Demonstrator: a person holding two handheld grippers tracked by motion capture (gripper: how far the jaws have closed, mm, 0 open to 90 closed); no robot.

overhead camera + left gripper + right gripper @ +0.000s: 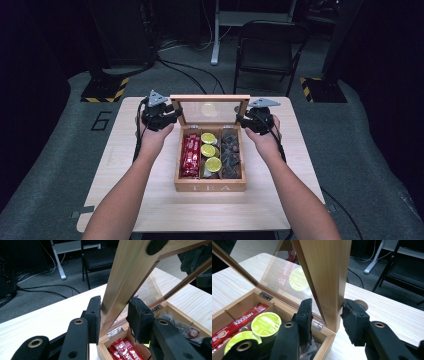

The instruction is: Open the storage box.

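Wooden tea box (210, 187) sits mid-table (150, 200) in the high view, glass lid (210, 98) standing upright, left gripper (172, 116) and right gripper (241, 120) at its two side edges. Inside are red sachets (190, 156), lime-topped capsules (212, 164) and dark packets (230, 154).

Left gripper view: the jaws straddle the lid's frame (125, 282), partly spread, left pad touching the wood, right one just off it.

Right gripper view: same deal, jaws around the frame (329, 277), both pads about touching.
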